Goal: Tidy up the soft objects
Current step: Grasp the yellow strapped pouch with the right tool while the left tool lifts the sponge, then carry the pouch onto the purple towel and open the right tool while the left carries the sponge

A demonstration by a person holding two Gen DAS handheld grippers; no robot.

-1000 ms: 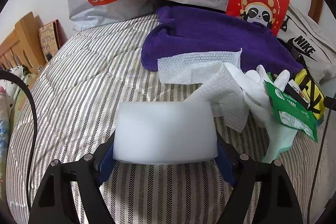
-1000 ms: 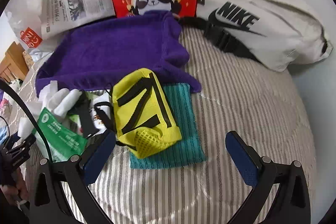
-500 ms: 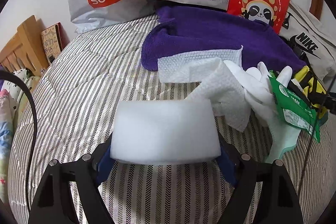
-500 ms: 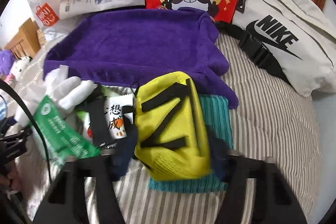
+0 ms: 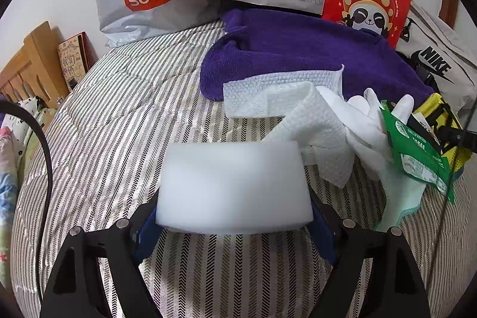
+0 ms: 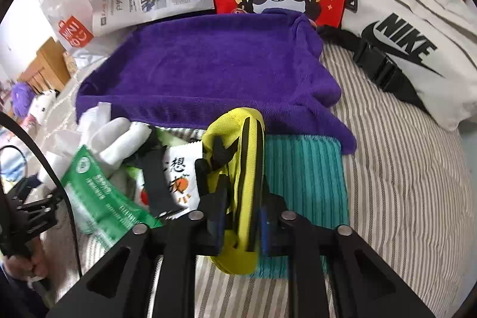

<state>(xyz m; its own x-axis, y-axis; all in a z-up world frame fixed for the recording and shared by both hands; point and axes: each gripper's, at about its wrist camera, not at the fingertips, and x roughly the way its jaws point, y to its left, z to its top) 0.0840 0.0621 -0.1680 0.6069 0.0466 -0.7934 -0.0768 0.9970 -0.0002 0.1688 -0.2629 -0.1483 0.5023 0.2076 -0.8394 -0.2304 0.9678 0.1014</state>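
Right gripper: jaws just closed, yellow pouch is pinched between the pads, over teal cloth on striped bedding. Left gripper: white foam block is clamped between the wide-set pads.

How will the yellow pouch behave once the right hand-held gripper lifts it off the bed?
The yellow pouch has already folded narrow between the right hand-held gripper's pads, so it is probably soft and will sag at the free end. Its black straps look loose and may snag the snack packet beside it.
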